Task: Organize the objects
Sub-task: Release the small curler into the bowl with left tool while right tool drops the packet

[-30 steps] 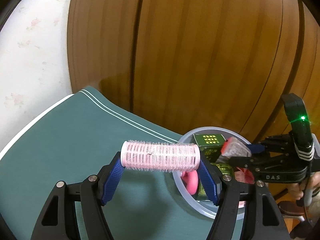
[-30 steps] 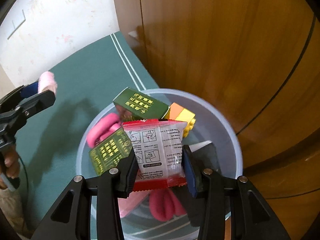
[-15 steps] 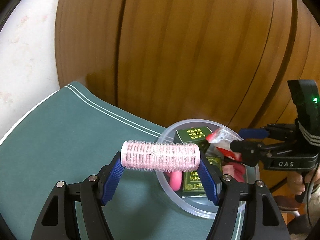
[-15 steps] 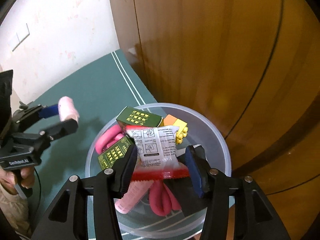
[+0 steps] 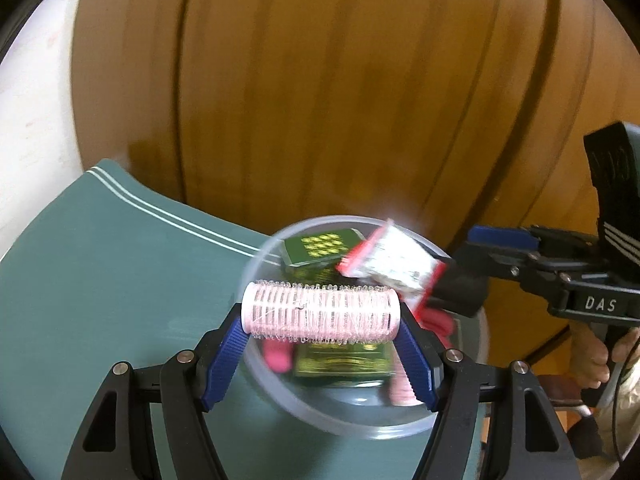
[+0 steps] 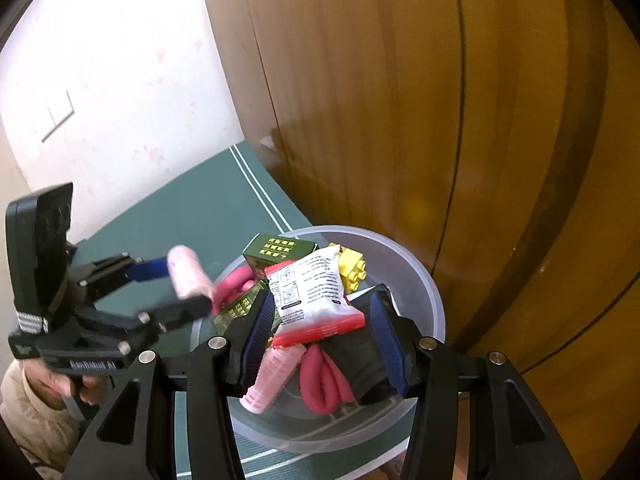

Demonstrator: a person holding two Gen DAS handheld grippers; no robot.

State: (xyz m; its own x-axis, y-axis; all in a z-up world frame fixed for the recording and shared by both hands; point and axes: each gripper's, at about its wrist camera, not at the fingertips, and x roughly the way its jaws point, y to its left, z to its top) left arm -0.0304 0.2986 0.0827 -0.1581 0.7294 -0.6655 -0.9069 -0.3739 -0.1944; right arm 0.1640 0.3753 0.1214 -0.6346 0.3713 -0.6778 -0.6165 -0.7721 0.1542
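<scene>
A pink hair roller (image 5: 320, 312) is clamped endwise in my left gripper (image 5: 322, 322), which is shut on it and hangs over the near rim of a translucent plastic bowl (image 5: 260, 264). The right wrist view shows that roller (image 6: 188, 276) at the bowl's left edge. My right gripper (image 6: 320, 312) stands slightly open above the bowl (image 6: 432, 300). A white and red snack packet (image 6: 312, 288) lies tilted and loose between its fingers, apart from the right pad. In the left wrist view the packet (image 5: 392, 260) hangs off the tips of the right gripper (image 5: 464, 260).
The bowl holds green boxes (image 6: 280, 248), a yellow brick (image 6: 352, 272), another pink roller (image 6: 272, 376), magenta pieces (image 6: 320, 380) and a black item (image 6: 360, 364). It sits on a green mat (image 5: 100, 280) close to wooden panels (image 6: 440, 120). A hand (image 5: 592, 360) grips the right tool.
My left gripper carried the roller rightward to over the bowl. The right jaws widened and let the packet go loose, and the right gripper drew up and back from the bowl.
</scene>
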